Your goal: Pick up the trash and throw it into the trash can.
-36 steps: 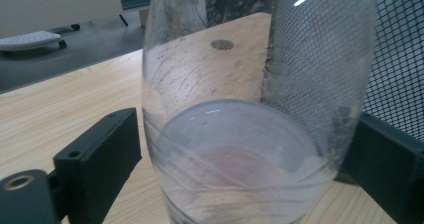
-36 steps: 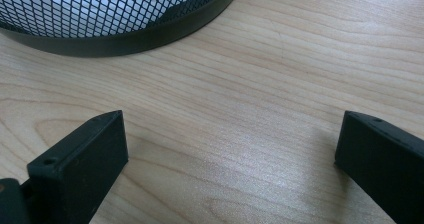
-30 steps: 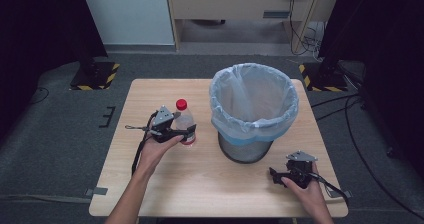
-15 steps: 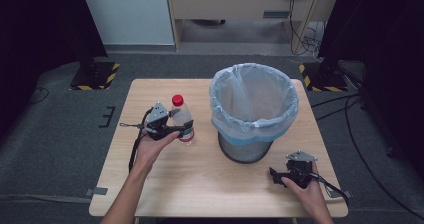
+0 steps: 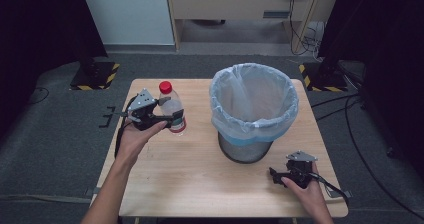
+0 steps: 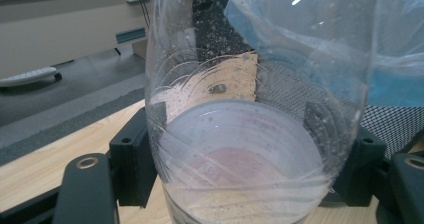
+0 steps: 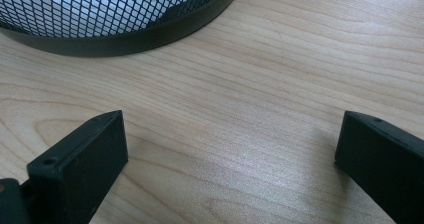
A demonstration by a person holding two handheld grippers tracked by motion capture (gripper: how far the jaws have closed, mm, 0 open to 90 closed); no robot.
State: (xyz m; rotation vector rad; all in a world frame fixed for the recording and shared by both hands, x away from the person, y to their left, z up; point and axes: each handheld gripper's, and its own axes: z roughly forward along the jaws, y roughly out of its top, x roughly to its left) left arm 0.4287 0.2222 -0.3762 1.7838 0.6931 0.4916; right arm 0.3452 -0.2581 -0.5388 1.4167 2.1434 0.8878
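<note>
A clear plastic bottle [image 5: 170, 107] with a red cap [image 5: 165, 87] is held upright above the left side of the wooden table [image 5: 190, 184]. My left gripper [image 5: 175, 118] is shut on its lower body. In the left gripper view the bottle [image 6: 240, 134] stands between the two black fingers [image 6: 137, 154], which press its sides. My right gripper [image 5: 275, 175] rests on the table at the front right, open. In the right gripper view its fingers [image 7: 80, 164] stand wide apart over bare wood, with nothing between them.
A black mesh waste bin [image 5: 252, 129] with a pale plastic liner stands right of the table's centre, between the two hands. Its base [image 7: 125, 39] lies just ahead of the right gripper. Dark floor and stands surround the table.
The left hand has risen with the bottle in its grip, drifting a little left in the high view. The right hand has kept still.
</note>
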